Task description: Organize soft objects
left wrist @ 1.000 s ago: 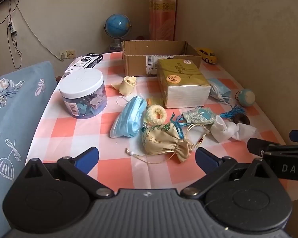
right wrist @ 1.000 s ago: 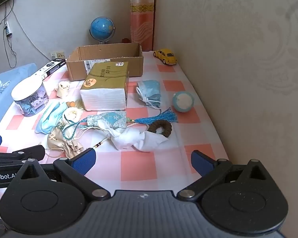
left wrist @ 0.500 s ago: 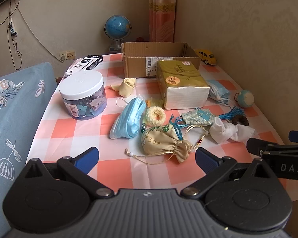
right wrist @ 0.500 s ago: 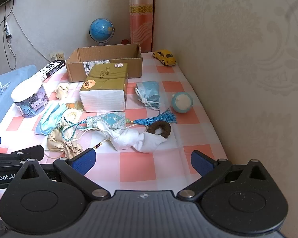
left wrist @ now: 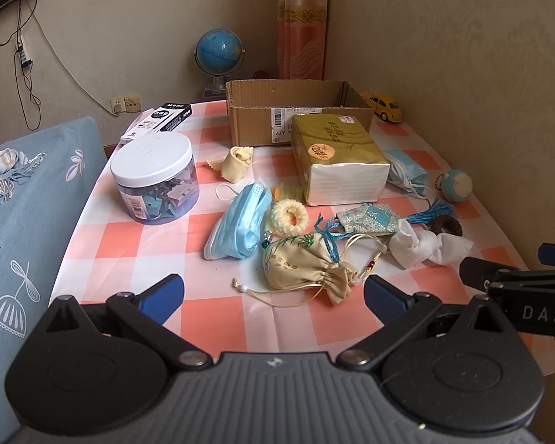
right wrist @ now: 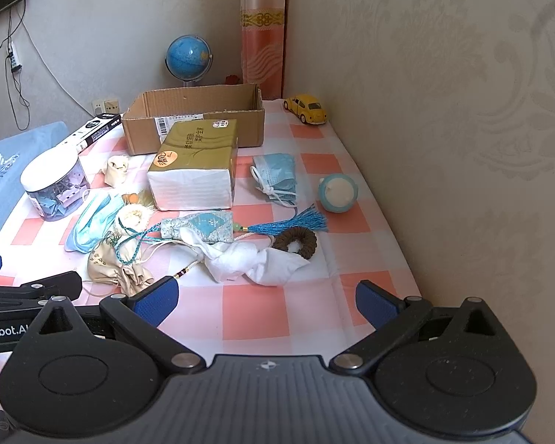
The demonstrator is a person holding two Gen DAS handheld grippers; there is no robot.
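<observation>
Soft things lie scattered on the checked table point(left wrist: 218, 314): a beige drawstring pouch point(left wrist: 299, 264), a blue face mask point(left wrist: 240, 222), a cream scrunchie point(left wrist: 289, 216), a white cloth point(right wrist: 255, 259), a brown scrunchie point(right wrist: 296, 242), a blue brocade pouch with tassel point(right wrist: 203, 225), a folded blue mask point(right wrist: 277, 172) and a rolled cream cloth point(left wrist: 236, 161). An open cardboard box point(left wrist: 296, 111) stands at the back. My left gripper point(left wrist: 273, 294) is open and empty, just short of the beige pouch. My right gripper point(right wrist: 266, 299) is open and empty, just short of the white cloth.
A gold tissue pack point(left wrist: 336, 159) lies before the box. A clear jar of clips point(left wrist: 155, 181) stands left. A globe point(left wrist: 220, 55), black pen box point(left wrist: 159, 122), yellow toy car point(right wrist: 307, 108) and small blue ball point(right wrist: 338, 192) are about. The wall runs along the right; a blue cushion point(left wrist: 22, 222) lies left.
Both grippers have drawn back and risen slightly from the table; the objects look a little farther away. Nothing on the table has moved.
</observation>
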